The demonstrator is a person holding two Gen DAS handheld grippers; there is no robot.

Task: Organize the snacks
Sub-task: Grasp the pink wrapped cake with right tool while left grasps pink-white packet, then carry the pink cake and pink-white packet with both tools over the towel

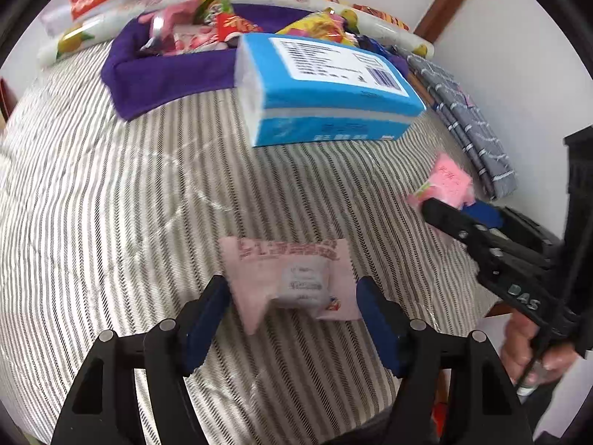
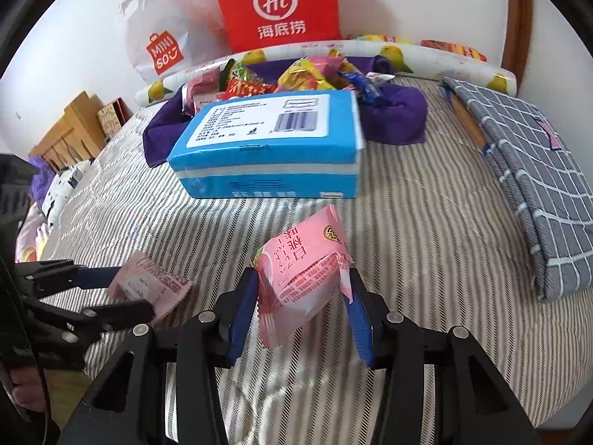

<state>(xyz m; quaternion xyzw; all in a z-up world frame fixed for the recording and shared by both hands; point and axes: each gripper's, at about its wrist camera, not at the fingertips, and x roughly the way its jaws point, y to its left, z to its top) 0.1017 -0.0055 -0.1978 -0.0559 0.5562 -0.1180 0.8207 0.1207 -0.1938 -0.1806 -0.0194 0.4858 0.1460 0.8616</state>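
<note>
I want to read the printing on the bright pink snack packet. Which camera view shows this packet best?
The right wrist view shows it best: the bright pink snack packet fills the middle, between the right gripper fingers, with its red text sharp. In the left wrist view the packet is small, blurred and far to the right.

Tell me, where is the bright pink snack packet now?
The bright pink snack packet sits in the right gripper, low at centre of the right wrist view, lifted above the striped bedcover, in front of the blue tissue pack.
</note>
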